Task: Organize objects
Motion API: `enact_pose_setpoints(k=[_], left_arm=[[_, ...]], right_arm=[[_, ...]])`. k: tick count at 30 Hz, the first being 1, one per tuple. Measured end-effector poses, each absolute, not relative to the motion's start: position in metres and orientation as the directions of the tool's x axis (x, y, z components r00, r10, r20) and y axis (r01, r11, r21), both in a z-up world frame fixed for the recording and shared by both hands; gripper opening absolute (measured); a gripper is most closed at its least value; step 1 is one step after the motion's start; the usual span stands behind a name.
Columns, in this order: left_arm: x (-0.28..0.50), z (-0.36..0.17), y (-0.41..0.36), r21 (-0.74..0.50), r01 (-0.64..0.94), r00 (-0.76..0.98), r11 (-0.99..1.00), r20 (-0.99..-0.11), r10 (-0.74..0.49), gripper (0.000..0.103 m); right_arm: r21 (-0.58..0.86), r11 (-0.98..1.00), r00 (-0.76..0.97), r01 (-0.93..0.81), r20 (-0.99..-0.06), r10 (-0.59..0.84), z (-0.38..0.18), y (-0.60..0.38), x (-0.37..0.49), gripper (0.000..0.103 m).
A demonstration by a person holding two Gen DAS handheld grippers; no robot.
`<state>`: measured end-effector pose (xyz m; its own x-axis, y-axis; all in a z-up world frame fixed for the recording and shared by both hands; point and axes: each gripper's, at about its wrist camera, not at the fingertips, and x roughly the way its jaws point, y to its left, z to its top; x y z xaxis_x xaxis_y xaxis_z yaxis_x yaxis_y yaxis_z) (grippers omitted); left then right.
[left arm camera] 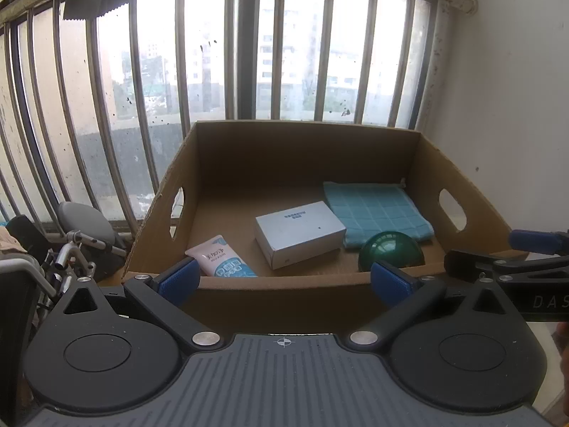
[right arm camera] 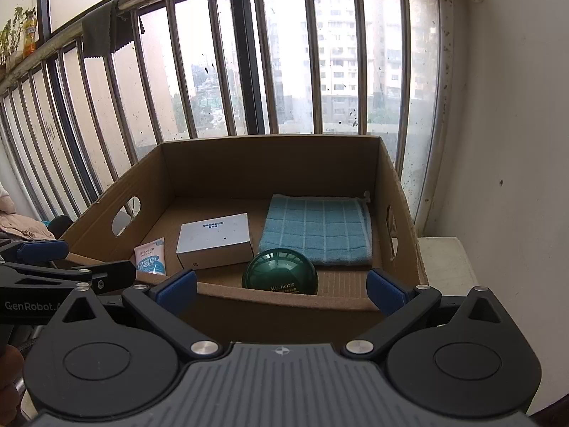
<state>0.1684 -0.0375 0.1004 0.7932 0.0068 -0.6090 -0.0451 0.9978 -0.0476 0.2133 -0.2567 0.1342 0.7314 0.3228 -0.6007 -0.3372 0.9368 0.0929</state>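
Two fisheye views look forward over black handheld grippers toward an open cardboard box [left arm camera: 284, 163] standing against a barred window [left arm camera: 249, 42], with a white wall [left arm camera: 515, 106] on the right of the frame.

In the left wrist view, the left gripper [left arm camera: 286, 279] fills the bottom of the frame, its blue-padded fingers [left arm camera: 177, 281] spread wide and holding nothing, just in front of the box's near wall. The right gripper [left arm camera: 533, 245] pokes in at the right edge; from here its opening cannot be judged.

In the right wrist view, the right gripper [right arm camera: 282, 286] sits low in the frame, its blue fingers [right arm camera: 386, 291] also spread wide and empty, close to the box's [right arm camera: 270, 167] front rim. The left gripper [right arm camera: 42, 249] enters from the left edge.

Four things lie on the box floor. A folded light blue towel [right arm camera: 316, 231] occupies the far right corner. A white rectangular carton [right arm camera: 213, 240] lies flat in the middle, just left of the towel. A dark green ball [right arm camera: 279, 272] with printed lettering rests at the near wall, in front of the towel and carton. A pink and blue tube [right arm camera: 151, 256] lies at the near left, beside the carton.

A dark cloth [right arm camera: 103, 39] hangs from the window rail in the upper left of the frame. A wheelchair [left arm camera: 71, 249] stands at the lower left of the left wrist view.
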Motion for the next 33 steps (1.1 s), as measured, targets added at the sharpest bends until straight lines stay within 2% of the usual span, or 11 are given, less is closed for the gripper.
enact_pose_setpoints(k=[33], left_arm=[[0.1705,0.0978,-0.0345,-0.059,-0.05,0.786,0.997,-0.618,0.003,0.103]], right_arm=[[0.103,0.938,0.723,-0.332,-0.611,0.323,0.1301,-0.2567,0.2162,0.103]])
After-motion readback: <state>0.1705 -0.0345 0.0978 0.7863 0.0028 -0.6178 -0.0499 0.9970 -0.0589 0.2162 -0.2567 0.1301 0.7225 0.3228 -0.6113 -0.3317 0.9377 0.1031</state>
